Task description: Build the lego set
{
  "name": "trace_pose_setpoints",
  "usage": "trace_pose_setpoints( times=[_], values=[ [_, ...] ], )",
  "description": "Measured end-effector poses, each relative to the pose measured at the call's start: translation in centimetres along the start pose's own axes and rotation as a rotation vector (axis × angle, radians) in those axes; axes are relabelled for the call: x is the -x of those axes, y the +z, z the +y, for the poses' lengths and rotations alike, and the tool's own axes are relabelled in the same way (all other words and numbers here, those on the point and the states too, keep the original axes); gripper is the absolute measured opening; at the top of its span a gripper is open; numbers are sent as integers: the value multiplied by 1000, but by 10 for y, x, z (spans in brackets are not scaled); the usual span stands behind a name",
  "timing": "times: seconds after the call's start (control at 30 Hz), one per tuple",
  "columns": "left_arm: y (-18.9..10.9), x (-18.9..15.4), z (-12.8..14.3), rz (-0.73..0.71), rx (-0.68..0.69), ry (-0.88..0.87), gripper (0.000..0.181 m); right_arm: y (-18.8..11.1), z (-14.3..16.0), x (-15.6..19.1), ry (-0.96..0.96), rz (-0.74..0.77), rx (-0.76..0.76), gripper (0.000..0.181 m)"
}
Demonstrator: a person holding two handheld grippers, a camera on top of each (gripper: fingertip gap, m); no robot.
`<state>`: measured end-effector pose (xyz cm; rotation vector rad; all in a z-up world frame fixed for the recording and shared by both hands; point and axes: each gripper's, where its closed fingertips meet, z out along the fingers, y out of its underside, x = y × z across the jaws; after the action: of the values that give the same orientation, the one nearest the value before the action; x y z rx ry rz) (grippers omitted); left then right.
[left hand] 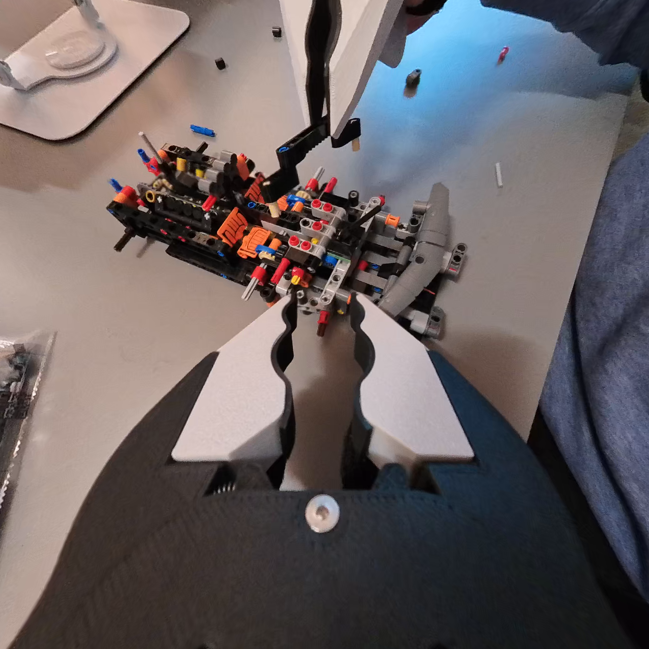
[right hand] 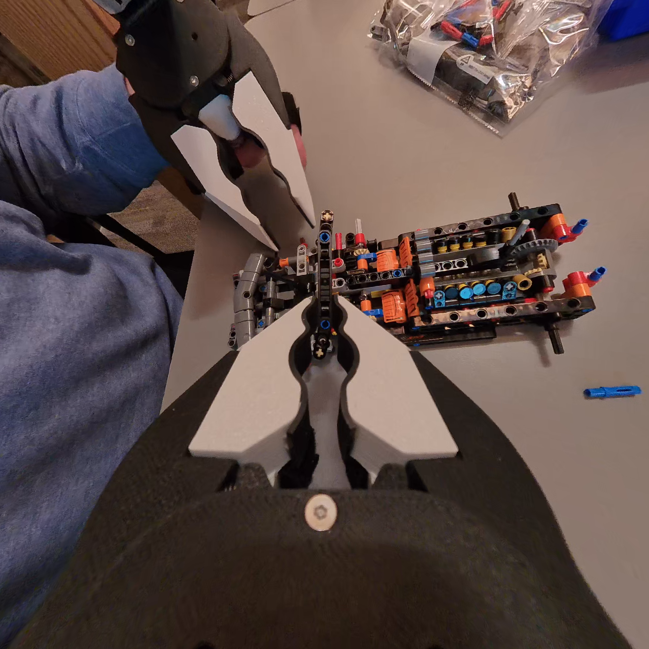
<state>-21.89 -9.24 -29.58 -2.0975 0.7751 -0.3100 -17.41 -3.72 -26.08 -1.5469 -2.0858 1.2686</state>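
A part-built Lego Technic chassis (left hand: 281, 224) in black, grey and orange lies on the grey table (left hand: 87, 281); it also shows in the right wrist view (right hand: 439, 277). My right gripper (right hand: 325, 305) is shut on a long black beam piece (right hand: 325, 267) with blue pins and tan axle ends. It holds the piece upright over the chassis middle. In the left wrist view it (left hand: 330, 135) comes down from above, and the piece's (left hand: 298, 147) lower end touches the chassis. My left gripper (left hand: 323, 303) is open, its tips against the chassis near side beside the curved grey panel (left hand: 428, 242).
A loose blue pin (left hand: 202, 130) lies beyond the chassis. A red pin (left hand: 503, 54), a dark grey connector (left hand: 413, 77), a light grey axle (left hand: 498, 174) and small black bits (left hand: 220, 63) are scattered about. A bag of parts (right hand: 491, 52) lies far right. A white stand base (left hand: 80, 70) sits far left. Spacing between my two grippers at the tips: around 9 cm.
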Motion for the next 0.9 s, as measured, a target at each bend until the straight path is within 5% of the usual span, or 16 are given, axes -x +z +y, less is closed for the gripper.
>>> trace_pose_setpoints(
  times=[0.9],
  values=[
    [-9, -13, 0, 100, -18, -9, 31, 2, 4, 0, 6, -11, 15, 5]
  ],
)
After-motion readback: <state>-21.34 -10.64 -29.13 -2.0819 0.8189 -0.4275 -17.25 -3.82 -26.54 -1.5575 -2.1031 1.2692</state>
